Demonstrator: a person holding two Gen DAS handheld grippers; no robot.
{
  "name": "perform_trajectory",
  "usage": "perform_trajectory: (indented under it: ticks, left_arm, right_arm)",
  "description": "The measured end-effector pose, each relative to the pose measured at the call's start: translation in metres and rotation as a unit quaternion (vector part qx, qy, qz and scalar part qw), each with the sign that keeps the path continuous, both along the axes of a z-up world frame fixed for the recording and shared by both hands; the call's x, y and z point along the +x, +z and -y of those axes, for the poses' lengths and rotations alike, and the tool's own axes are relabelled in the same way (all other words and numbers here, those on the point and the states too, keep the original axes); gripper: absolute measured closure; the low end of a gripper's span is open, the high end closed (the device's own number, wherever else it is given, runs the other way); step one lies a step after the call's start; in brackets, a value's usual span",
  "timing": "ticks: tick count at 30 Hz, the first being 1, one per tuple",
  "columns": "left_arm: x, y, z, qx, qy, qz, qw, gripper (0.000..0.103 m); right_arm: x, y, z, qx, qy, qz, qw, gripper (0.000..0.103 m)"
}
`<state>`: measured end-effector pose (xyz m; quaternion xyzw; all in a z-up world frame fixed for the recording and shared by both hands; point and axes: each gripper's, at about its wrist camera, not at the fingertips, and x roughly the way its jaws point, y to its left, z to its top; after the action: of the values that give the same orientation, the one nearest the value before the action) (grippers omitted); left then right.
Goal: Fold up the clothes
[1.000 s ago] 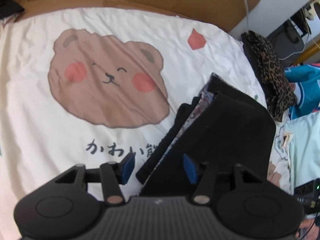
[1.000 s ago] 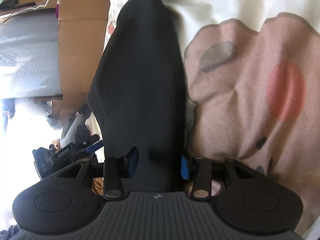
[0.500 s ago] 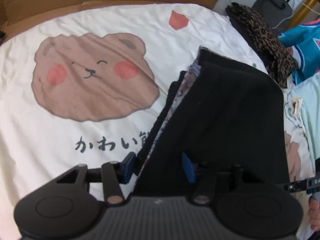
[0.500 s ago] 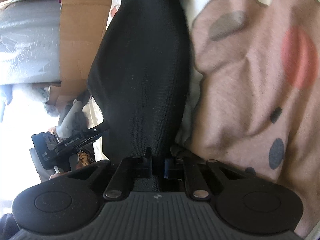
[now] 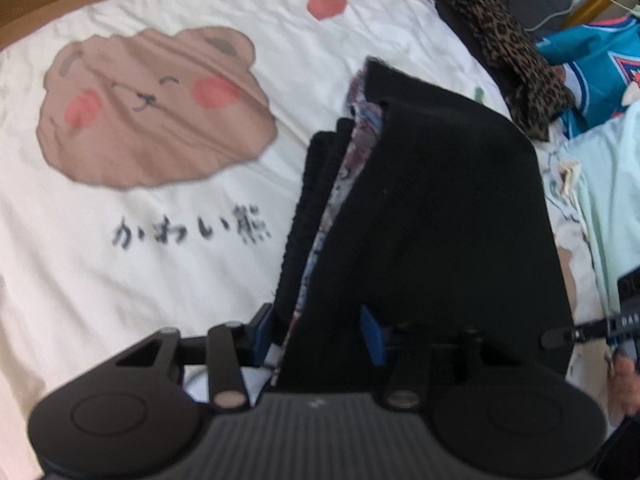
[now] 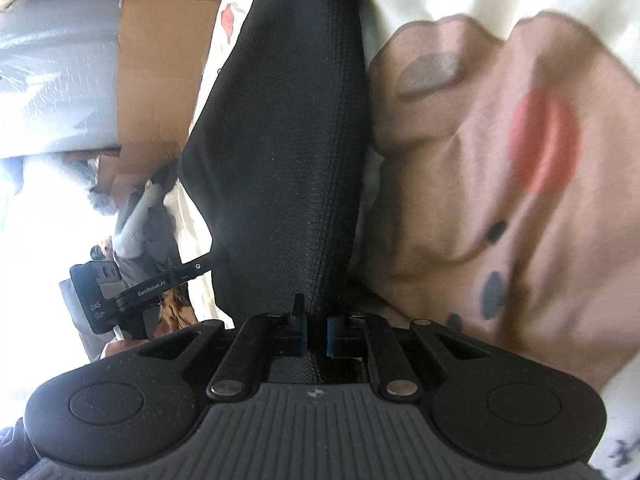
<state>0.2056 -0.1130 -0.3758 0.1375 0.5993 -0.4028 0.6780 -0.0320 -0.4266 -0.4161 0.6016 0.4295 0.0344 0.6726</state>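
My right gripper [image 6: 316, 332] has just snapped together on the black garment [image 6: 288, 140]; a second ago its jaws stood wide either side of the cloth, now they pinch the near edge. So I judge one side is secured for carrying or folding. The garment runs straight ahead from those jaws, beside the bear print on the bedsheet [image 6: 500, 152]. My left gripper [image 5: 316, 332] has its jaws apart, straddling the garment's [image 5: 432, 216] near edge and the patterned fabric [image 5: 348, 176] under it, not yet clamped. The fold waits on that squeeze.
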Motion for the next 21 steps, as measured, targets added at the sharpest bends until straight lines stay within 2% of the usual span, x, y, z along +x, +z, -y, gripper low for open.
perform_trajectory:
  ticks: [7,10,12,16,19,21]
  left_arm:
    - [-0.016,0.0,-0.002,0.004,-0.013,-0.027,0.9995,0.056]
    - [-0.006,0.007,-0.002,0.005,-0.009,-0.03,0.9995,0.063]
    - [0.004,0.014,0.0,-0.003,0.006,-0.025,0.9997,0.066]
    - [0.02,0.035,0.013,-0.029,0.022,-0.004,0.9993,0.063]
    - [0.023,0.049,0.029,-0.049,0.017,0.022,0.9984,0.052]
    - [0.023,0.053,0.04,-0.057,0.015,0.037,0.9976,0.051]
  right_arm:
    - [-0.004,0.014,0.014,-0.029,0.046,-0.003,0.998,0.097]
    - [-0.008,0.015,0.018,-0.034,0.052,-0.003,0.998,0.097]
    - [-0.01,0.012,0.019,-0.03,0.047,-0.006,0.998,0.097]
    - [-0.012,0.002,0.018,-0.02,0.03,-0.014,0.999,0.096]
    - [-0.014,0.0,0.018,-0.024,0.024,-0.019,0.999,0.089]
    - [-0.014,0.002,0.018,-0.034,0.022,-0.019,0.999,0.07]
